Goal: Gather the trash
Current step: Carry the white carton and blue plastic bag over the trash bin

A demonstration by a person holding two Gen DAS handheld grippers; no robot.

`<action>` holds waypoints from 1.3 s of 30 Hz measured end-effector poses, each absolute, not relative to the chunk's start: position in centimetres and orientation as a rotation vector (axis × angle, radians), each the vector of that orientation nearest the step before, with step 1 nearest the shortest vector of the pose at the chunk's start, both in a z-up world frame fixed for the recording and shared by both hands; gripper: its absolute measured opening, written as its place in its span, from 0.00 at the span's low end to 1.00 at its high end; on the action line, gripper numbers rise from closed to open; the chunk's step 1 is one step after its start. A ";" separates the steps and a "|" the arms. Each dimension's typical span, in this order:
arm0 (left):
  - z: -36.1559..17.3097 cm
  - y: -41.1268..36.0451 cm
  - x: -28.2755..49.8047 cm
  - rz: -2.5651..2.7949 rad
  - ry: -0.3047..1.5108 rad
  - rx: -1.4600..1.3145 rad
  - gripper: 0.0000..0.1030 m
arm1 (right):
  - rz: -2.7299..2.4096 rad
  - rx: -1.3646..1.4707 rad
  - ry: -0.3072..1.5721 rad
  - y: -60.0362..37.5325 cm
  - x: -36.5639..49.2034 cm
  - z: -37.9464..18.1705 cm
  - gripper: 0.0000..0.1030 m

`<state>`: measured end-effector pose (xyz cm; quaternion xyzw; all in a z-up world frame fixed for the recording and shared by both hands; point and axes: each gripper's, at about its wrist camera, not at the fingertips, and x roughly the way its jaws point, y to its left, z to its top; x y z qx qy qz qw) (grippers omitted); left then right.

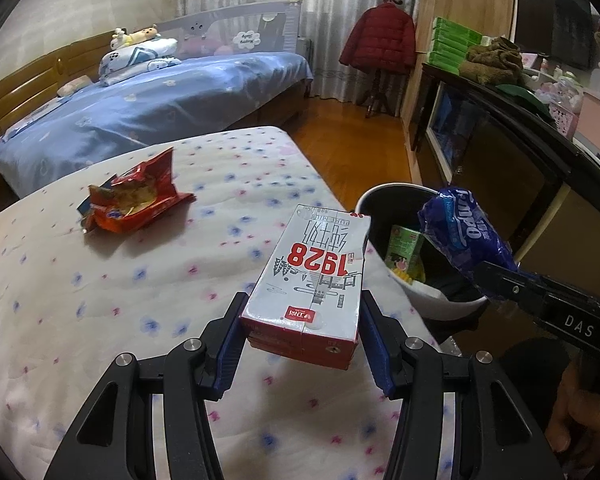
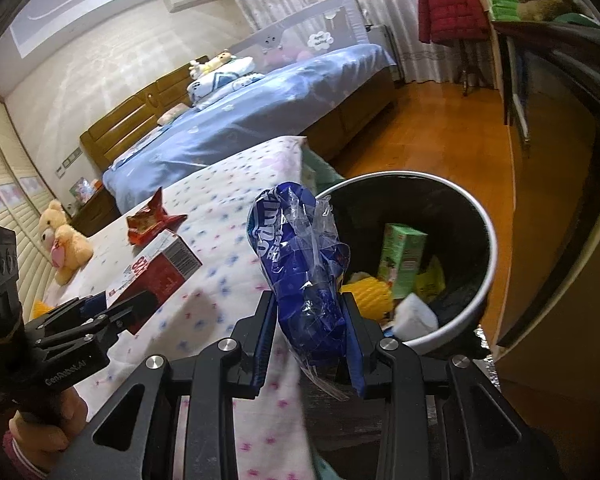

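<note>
My left gripper [image 1: 302,316] is shut on a red and white milk carton [image 1: 314,276] marked 1928, held above the flowered mattress [image 1: 99,300] near its right edge. In the right wrist view the same carton [image 2: 155,272] shows at the left in the left gripper [image 2: 111,304]. My right gripper [image 2: 308,312] is shut on a crumpled blue plastic wrapper [image 2: 300,256], just left of the bin's rim. The wrapper [image 1: 466,236] hangs over the trash bin [image 1: 380,200] in the left wrist view. The bin [image 2: 486,240] is black inside and holds a green carton [image 2: 404,260], a yellow item and white scraps.
An opened red snack bag [image 1: 135,196] lies on the mattress farther back. A teddy bear [image 2: 61,240] sits at the mattress's far left. Beyond are a blue-covered bed [image 1: 139,120], wooden floor [image 1: 352,140], a coat stand with a red jacket [image 1: 380,36] and a dark cabinet [image 1: 500,136] at the right.
</note>
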<state>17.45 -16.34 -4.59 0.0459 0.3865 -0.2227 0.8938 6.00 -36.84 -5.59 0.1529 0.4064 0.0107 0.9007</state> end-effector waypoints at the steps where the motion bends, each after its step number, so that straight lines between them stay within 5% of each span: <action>1: -4.6 -16.6 17.5 -0.465 0.801 0.097 0.51 | 0.015 0.318 0.841 -37.1 5.9 -5.6 0.31; 39: -5.7 -25.1 21.1 -0.535 0.809 0.184 0.51 | -0.126 0.348 0.883 -43.6 8.2 -6.8 0.31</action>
